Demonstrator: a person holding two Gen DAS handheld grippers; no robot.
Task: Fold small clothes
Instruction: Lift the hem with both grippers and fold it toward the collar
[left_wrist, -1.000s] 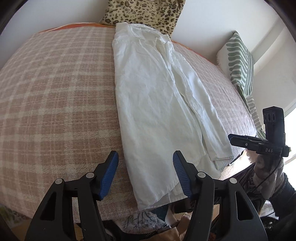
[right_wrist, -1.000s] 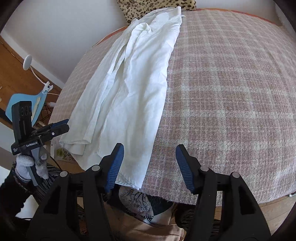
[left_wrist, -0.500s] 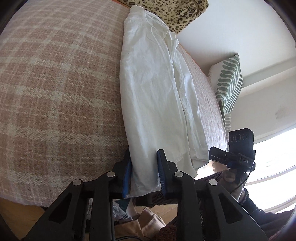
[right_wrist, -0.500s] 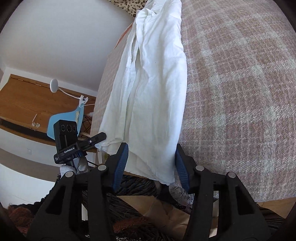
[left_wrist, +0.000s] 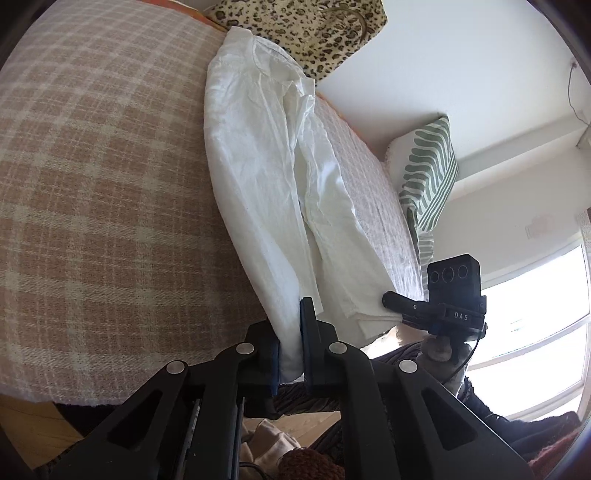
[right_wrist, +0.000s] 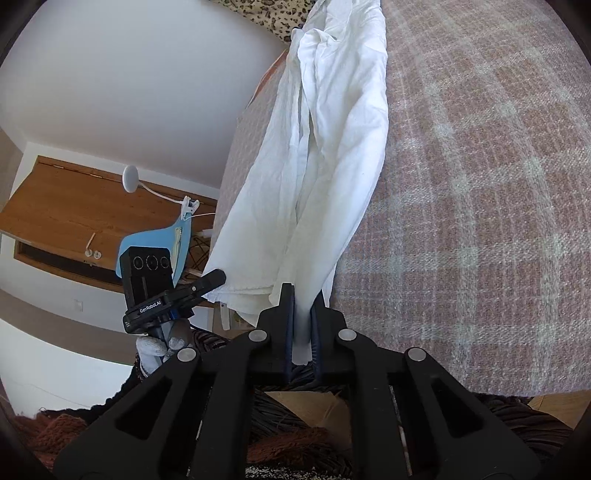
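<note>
The white shirt (left_wrist: 273, 177) lies lengthwise on the plaid bed cover (left_wrist: 103, 192), its near hem at the bed's edge. The left gripper (left_wrist: 290, 332) and right gripper (right_wrist: 303, 321) have just closed, fingers (right_wrist: 289, 314) pinching that hem's two corners. A leopard-print pillow (left_wrist: 317, 33) sits beyond.

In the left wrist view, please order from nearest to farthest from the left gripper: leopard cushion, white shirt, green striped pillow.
1. white shirt: clamped in the left gripper.
2. green striped pillow: right, against the wall.
3. leopard cushion: top, far end.
</note>
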